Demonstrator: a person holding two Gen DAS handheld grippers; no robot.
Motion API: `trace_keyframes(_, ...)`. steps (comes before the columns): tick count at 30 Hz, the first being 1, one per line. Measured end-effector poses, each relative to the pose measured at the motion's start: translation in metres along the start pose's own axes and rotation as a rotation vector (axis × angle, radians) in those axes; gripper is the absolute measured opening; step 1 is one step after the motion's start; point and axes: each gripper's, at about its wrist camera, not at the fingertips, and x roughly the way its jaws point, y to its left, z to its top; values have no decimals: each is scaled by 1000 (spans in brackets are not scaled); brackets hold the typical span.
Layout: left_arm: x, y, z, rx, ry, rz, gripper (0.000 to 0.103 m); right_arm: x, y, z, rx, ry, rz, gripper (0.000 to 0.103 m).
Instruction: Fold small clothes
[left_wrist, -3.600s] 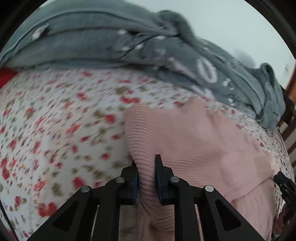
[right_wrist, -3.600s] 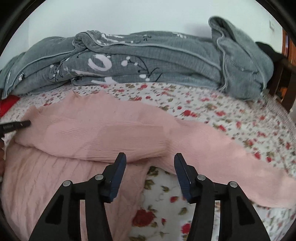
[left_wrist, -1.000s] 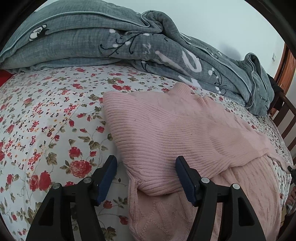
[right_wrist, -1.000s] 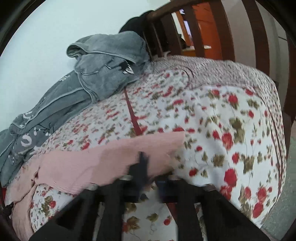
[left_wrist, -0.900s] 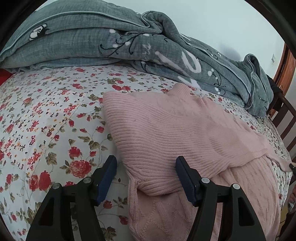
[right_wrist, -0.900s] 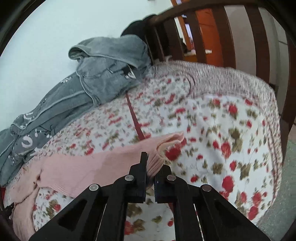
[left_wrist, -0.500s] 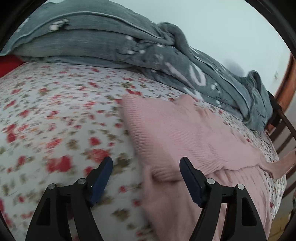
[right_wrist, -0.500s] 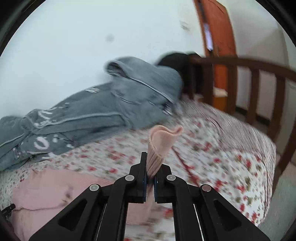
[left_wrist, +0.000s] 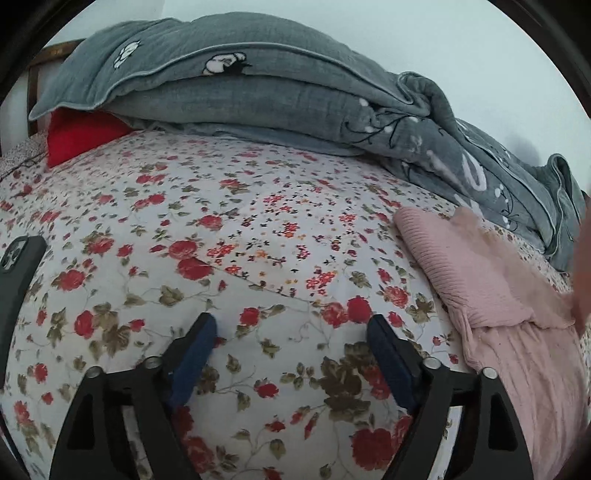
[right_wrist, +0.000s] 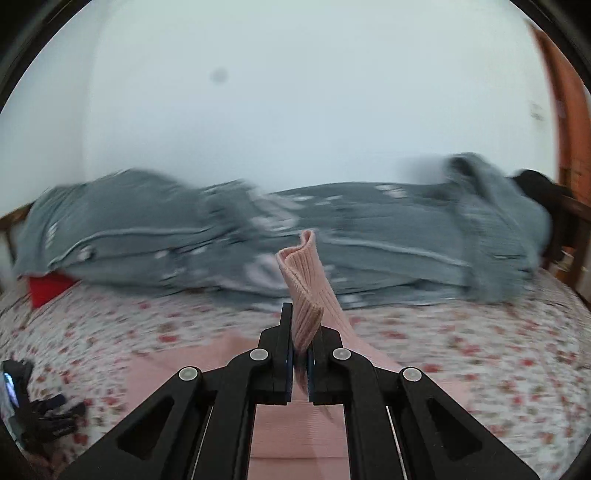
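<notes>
- Pink ribbed-knit sweater (left_wrist: 476, 280) lies on the white quilted bedspread w/ red flower print (left_wrist: 229, 236), toward its right side in left wrist view; body partly folded over itself.
- Right gripper (right_wrist: 300, 347) clenched on the sweater's ribbed cuff (right_wrist: 304, 280); cuff stands up above the jaws, sleeve trails down to the body.
- Left gripper (left_wrist: 291, 354) released, jaws just been opening, nothing btwn them, only bedspread below; sweater well off to its right.
- Handling, judged: light, soft, stretchy knit; sags and drapes, no stiffness, so a single pinch drags the rest.
- Best holds prob. ribbed cuff, hem or shoulder seam; thicker there, less slip.
- Grey patterned duvet (left_wrist: 258, 99) heaped behind.
</notes>
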Motion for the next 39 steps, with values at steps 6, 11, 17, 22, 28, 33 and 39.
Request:
trace_keyframes(6,1,-3,-1,16,-7,-1,86,52,115,-36,-102,126,158,5)
trace_keyframes(11,0,0,-1,-19,-16,-39,86,91,159,-80,-164,252,202,5)
trace_keyframes(17,2,-1,-1,-10,-4,-42,87,118,179,-106,-195,349,245,11)
trace_keyframes(22,2,0,0,-15,-3,-50,88,121,184,-105,-220,402,313,35)
trace_keyframes(28,2,0,0,-10,-1,-54,89,66,130,-86,-242,275,284,60)
trace_keyframes(33,-6,-8,2,26,-19,-92,88,32,38,-87,-267,204,152,65)
trace_keyframes(39,-21,-55,19,26,-6,-270,86,28,-72,-117,-188,253,16,65)
